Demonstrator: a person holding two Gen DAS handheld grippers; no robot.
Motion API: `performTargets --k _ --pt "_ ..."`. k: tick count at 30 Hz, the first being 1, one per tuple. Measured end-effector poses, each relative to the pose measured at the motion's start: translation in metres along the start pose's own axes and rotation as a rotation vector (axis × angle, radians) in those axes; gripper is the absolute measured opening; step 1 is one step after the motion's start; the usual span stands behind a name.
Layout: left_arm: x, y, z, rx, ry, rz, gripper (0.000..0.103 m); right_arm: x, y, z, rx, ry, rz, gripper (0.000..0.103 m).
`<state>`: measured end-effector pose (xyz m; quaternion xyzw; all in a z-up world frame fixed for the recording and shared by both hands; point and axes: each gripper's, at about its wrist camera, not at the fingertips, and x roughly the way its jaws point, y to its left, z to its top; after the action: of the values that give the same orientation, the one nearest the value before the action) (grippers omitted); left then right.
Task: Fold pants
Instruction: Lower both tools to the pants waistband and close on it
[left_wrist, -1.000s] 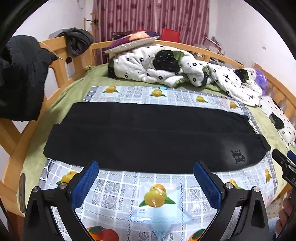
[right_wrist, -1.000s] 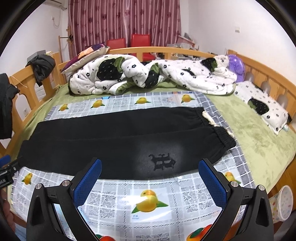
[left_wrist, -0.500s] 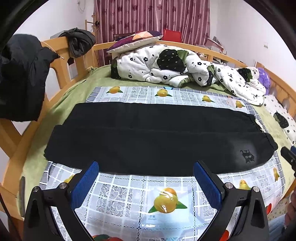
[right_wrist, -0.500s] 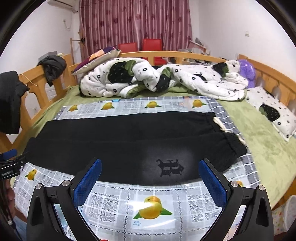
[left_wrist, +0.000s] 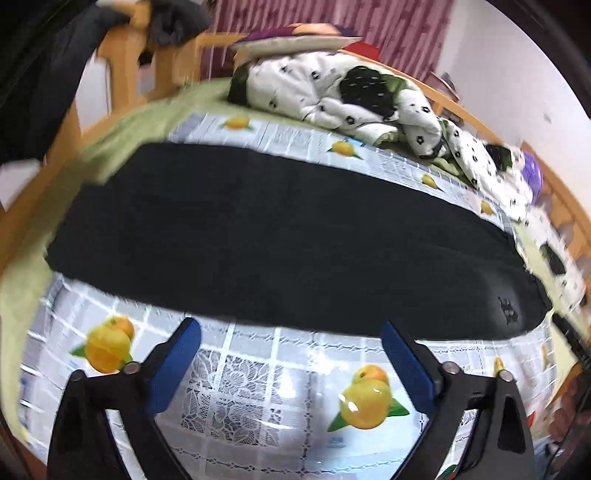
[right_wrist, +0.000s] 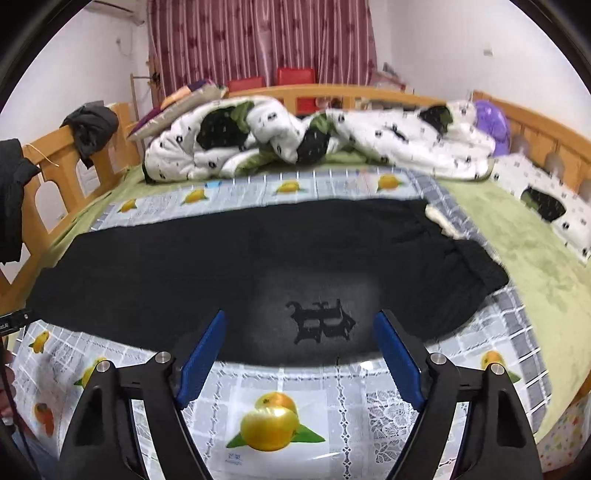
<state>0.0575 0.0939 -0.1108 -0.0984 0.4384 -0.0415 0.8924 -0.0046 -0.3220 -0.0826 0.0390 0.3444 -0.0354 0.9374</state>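
So this looks like the very start of the fold, just the reach-in, nothing grabbed yet. From the left wrist view, the left gripper (left_wrist: 290, 345) is spread wide with nothing between its blue pads, though its jaws have just been closing a bit. The black pants (left_wrist: 280, 240) lie flat lengthwise across the fruit-print cloth (left_wrist: 258, 376) on the bed, and their near edge sits just past the fingertips, not touching as far as I can tell (it's blurry). Over on the right wrist view, the right gripper (right_wrist: 299, 339) is also open and empty, jaws just been narrowing too, and its tips overlap the near hem of the pants (right_wrist: 221, 266) right by the gothic logo (right_wrist: 320, 320). Next move, I'd guess, is both sets of tongs pinching that near long edge and carrying it over to the far one.
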Motion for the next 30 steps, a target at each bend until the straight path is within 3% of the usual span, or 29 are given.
performTargets --k 7,9,11,14,18,21,23,25,27,28,30 --pt "0.028 0.060 -0.022 -0.093 0.013 0.026 0.092 0.051 -0.027 -0.031 0.012 0.175 0.015 0.071" --pt "0.036 0.081 -0.027 -0.145 0.019 -0.007 0.092 0.061 -0.036 -0.038 0.029 0.187 0.002 0.067" --pt "0.042 0.104 -0.031 -0.210 0.003 -0.097 0.091 0.068 -0.046 -0.040 0.056 0.194 0.000 0.064" --pt "0.046 0.120 -0.029 -0.244 -0.038 -0.118 0.085 0.076 -0.063 -0.036 0.151 0.177 -0.023 0.064" --pt "0.060 0.135 -0.018 -0.358 -0.042 -0.198 0.082 0.090 -0.075 -0.030 0.278 0.177 0.028 0.064" --pt "0.072 0.143 -0.010 -0.426 -0.045 -0.219 0.071 0.111 -0.079 -0.028 0.340 0.216 0.038 0.064" --pt "0.078 0.147 -0.005 -0.485 -0.043 -0.214 0.061 0.118 -0.078 -0.028 0.349 0.197 0.023 0.064" --pt "0.081 0.152 -0.004 -0.554 -0.040 -0.207 0.038 0.124 -0.074 -0.024 0.347 0.195 0.004 0.063" --pt "0.085 0.158 -0.003 -0.596 -0.034 -0.172 0.015 0.126 -0.077 -0.021 0.388 0.176 -0.002 0.041" --pt "0.086 0.158 -0.002 -0.592 -0.025 -0.143 0.012 0.127 -0.080 -0.020 0.407 0.175 0.016 0.023" --pt "0.085 0.152 0.002 -0.533 -0.029 -0.108 0.009 0.123 -0.084 -0.017 0.433 0.151 0.038 0.016"
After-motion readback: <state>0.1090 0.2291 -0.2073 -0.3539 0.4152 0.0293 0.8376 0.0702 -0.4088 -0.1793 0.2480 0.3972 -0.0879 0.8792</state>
